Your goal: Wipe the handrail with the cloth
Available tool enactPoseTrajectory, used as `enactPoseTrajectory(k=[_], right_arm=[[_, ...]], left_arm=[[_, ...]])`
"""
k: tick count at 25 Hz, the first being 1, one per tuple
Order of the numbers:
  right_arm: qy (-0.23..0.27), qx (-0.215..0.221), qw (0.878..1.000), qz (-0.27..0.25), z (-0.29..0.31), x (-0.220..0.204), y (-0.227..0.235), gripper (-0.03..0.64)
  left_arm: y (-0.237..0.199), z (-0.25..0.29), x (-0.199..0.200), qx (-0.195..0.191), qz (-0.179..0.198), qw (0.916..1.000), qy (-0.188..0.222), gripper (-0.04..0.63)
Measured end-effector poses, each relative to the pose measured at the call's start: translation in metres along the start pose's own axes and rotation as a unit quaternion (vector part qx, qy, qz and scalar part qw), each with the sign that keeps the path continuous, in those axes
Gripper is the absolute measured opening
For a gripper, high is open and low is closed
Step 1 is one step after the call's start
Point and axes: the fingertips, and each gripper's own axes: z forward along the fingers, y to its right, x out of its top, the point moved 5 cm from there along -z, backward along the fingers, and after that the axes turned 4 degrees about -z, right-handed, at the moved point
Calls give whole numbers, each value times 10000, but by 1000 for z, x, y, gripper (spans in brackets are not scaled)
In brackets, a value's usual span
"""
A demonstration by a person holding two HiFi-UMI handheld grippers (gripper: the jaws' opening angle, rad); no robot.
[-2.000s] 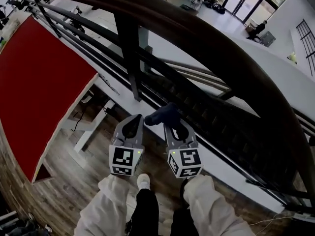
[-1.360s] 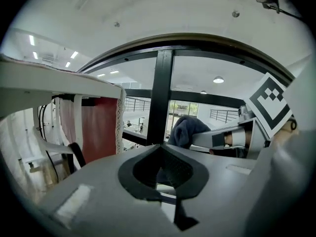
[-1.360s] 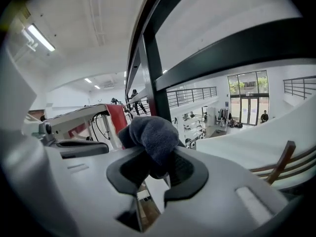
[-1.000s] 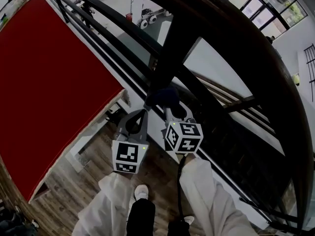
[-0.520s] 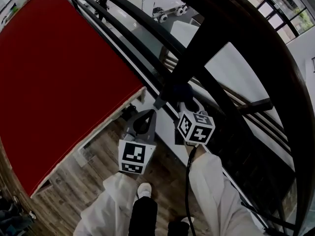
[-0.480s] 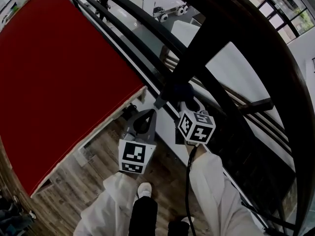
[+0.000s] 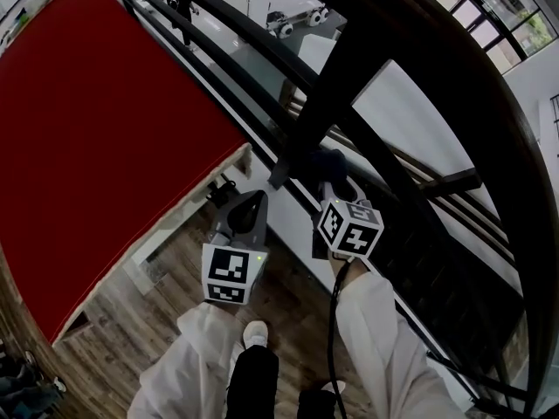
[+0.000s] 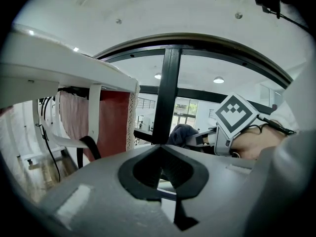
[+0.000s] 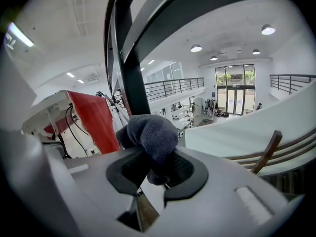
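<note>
Grips the bunched dark cloth (image 9: 148,132) in the right claw (image 9: 157,174), wad bulging forward past the jaws. Shows the left claw (image 8: 159,152) pinched together on nothing, just beside the right one. Puts the cloth close by the upright post (image 7: 336,77), below the handrail (image 7: 472,103) and apparently not touching it. Sweeps overhead along the handrail's long axis, from upper left down to the right in the head view. Calls for raising the right claw, the nearer one, onto the handrail, then sliding along that curve.
</note>
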Motion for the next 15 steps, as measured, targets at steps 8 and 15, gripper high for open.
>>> enactPoseTrajectory(k=[8, 15], right_arm=[[-13, -204, 9998, 48, -34, -26, 30, 86], [8, -279, 9996, -66, -81, -46, 67, 86]], left_arm=[[33, 3, -8, -249, 146, 9995, -90, -1], [90, 5, -16, -474, 262, 9983, -197, 0]])
